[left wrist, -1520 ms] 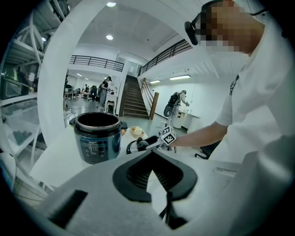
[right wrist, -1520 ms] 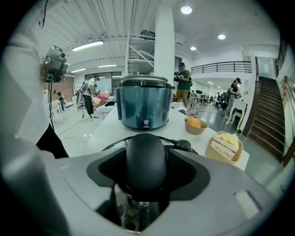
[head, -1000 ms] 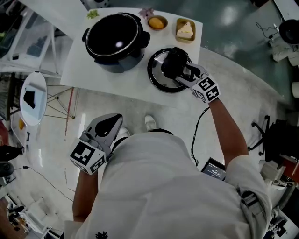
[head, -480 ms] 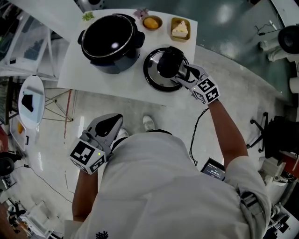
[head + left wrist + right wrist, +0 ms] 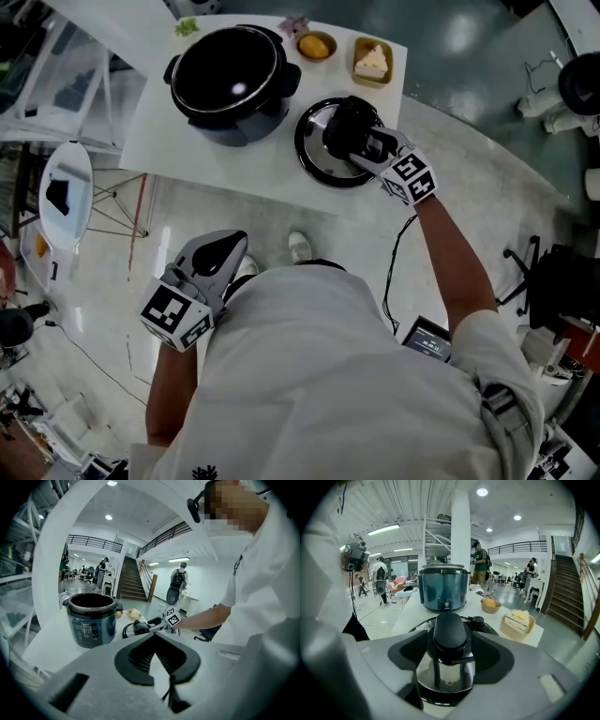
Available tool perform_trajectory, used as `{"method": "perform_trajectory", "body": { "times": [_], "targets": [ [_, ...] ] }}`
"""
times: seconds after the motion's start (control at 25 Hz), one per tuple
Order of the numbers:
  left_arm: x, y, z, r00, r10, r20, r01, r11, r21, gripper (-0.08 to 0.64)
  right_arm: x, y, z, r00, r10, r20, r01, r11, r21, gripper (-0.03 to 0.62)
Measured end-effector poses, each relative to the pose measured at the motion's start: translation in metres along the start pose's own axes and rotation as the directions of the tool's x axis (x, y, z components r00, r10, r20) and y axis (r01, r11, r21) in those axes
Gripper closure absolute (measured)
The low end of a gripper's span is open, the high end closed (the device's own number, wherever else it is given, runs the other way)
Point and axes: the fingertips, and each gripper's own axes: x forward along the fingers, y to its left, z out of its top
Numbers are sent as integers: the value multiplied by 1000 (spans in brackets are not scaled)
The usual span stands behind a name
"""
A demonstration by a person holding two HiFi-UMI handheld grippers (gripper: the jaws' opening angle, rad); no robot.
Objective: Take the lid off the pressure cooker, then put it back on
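- Between the jaws of the right claw (image 5: 354, 131) sits the black knob (image 5: 450, 630) of the lid (image 5: 314, 159). The jaws have just been opening and are set wide on either side of the knob. A slim gap is visible at the knob's right side, so no firm grip is shown.
- The lid is laid flat on the white surface (image 5: 206, 155), knob up, just to the right of the pressure cooker (image 5: 230, 80) in the head view and apart from it.
- The pressure cooker is uncovered and its dark inner pot is exposed. In the right gripper view its blue body is seen upright beyond the lid.
- Beyond the lid, near the far edge of the surface, a small bowl (image 5: 303, 47) holding an orange item and a paper tub (image 5: 357, 58) holding a pale wedge of food are placed side by side.
- The right claw's marker cube (image 5: 410, 178) is held over the near edge of the surface, and the forearm is stretched back to the person.
- The left claw (image 5: 222, 251) is held low beside the person's body, well apart from the surface and above the floor. Its jaw tips are brought together with nothing between them.
- Its marker cube (image 5: 176, 317) is turned toward the head camera.
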Motion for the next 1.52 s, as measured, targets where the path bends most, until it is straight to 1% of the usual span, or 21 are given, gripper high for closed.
{"method": "perform_trajectory", "body": {
  "times": [0.28,0.44,0.56,1.0,1.24,1.52],
  "targets": [
    [-8,10,-3,999,52,-6,-53,998,-19,555,38,-1,5,999,44,-16,-44,999,-20,281],
    [-10,14,-5,998,70,-8,-70,997,-30,554,51,2,6,998,59,-32,-60,998,-36,281],
    [-11,17,-6,997,75,-12,-76,997,-33,554,55,4,5,997,64,-38,-66,997,-46,293],
    [-2,25,3,999,46,-7,-46,999,-24,554,56,4,6,997,65,-46,-67,997,-40,301],
    [-4,32,7,999,32,7,-31,999,-35,554,55,3,6,996,54,-66,-57,998,-37,301],
    [-8,43,7,1000,12,11,-11,1000,-24,555,29,4,11,997,34,-75,-36,999,-19,301]
  ]
}}
